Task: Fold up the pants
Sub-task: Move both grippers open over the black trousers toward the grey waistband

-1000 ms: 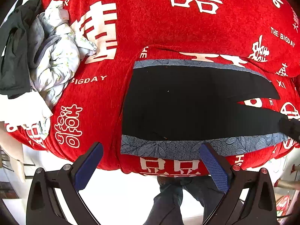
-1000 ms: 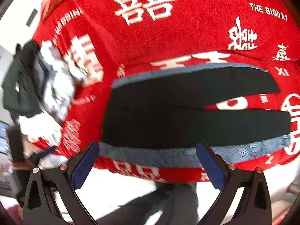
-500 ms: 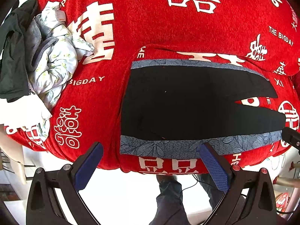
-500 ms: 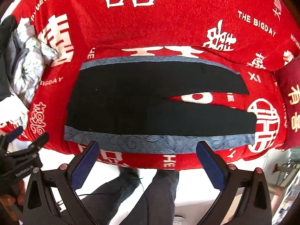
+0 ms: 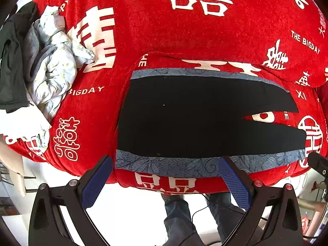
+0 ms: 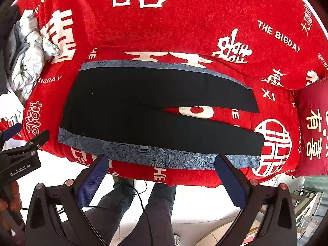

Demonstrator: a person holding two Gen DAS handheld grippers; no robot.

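Both sets of jaws stand wide and hold nothing. Your left gripper (image 5: 165, 179) hangs just off the near edge of the bed, its blue pads (image 5: 234, 181) framing the waist end of the pants (image 5: 194, 119); your right gripper (image 6: 161, 177) hangs likewise, a little further toward the leg ends. In the right wrist view the left tool shows at the lower left edge, clear of the cloth.

The pants lie flat on the red blanket (image 5: 164, 30) — black cloth with a blue patterned stripe (image 5: 184, 165) along the near side seam and a matching one along the far seam. The waist is to your left and the two legs run to your right, parted by a narrow wedge of blanket. No fold shows yet.

Step in hand, as judged: the approach before the first fold. Nothing is gripped and the garment looks spread and ready.

The next move calls for a pinch on the near striped edge with each tool, one near the waist and one near the hem, then a carry of that leg over onto the far one so the seams meet. Take only the pants — the blanket beneath is soft and could come up with them.

A heap of pale clothes (image 5: 51, 65) lies well apart at the left.
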